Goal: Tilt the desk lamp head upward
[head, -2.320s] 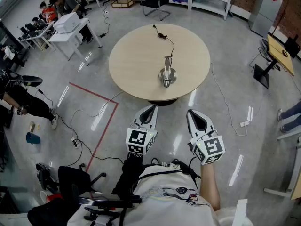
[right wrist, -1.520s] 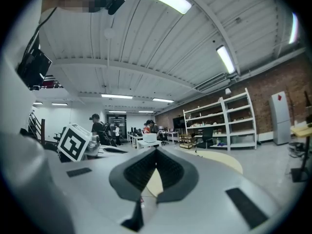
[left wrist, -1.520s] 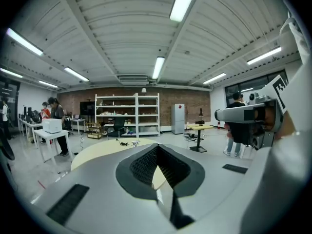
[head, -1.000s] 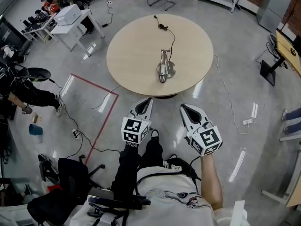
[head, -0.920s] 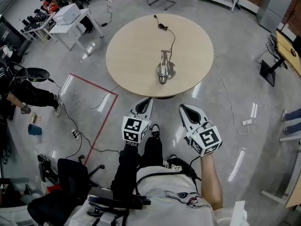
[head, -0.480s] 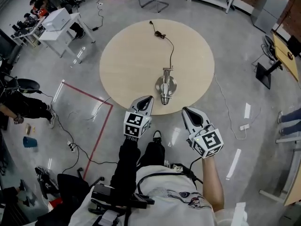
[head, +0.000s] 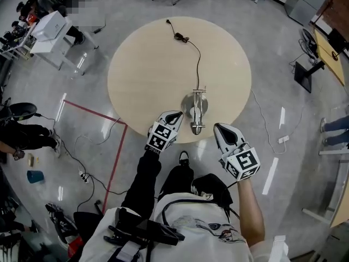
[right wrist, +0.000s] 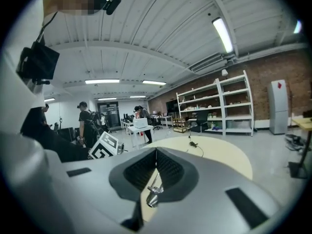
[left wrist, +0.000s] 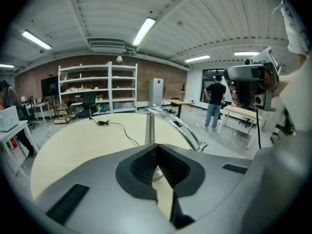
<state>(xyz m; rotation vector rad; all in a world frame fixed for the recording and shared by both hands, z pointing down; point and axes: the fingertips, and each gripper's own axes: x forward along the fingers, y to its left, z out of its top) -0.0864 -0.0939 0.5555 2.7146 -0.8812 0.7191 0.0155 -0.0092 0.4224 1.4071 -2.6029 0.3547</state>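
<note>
A chrome desk lamp (head: 196, 107) stands near the front edge of the round beige table (head: 142, 75), with its head (head: 197, 129) lying low toward me. Its black cable (head: 193, 45) runs to the far side. My left gripper (head: 177, 114) is shut and empty over the table edge, just left of the lamp. In the left gripper view the lamp's post (left wrist: 149, 128) and arm (left wrist: 178, 126) rise right behind the shut left gripper (left wrist: 157, 150). My right gripper (head: 221, 127) is shut and empty, off the table edge, right of the head. Past the right gripper (right wrist: 156, 152) shows the lamp's head (right wrist: 154, 197).
Red tape (head: 112, 157) marks the grey floor left of me, with loose cables beside it. A white desk (head: 52, 29) and seated people are at the far left. A power strip (head: 282, 140) lies on the floor to the right. Shelves (left wrist: 97, 89) line the far wall.
The person has walked up to the table. Both grippers have moved from over the floor to the table's near edge, either side of the lamp head. Both stay shut.
</note>
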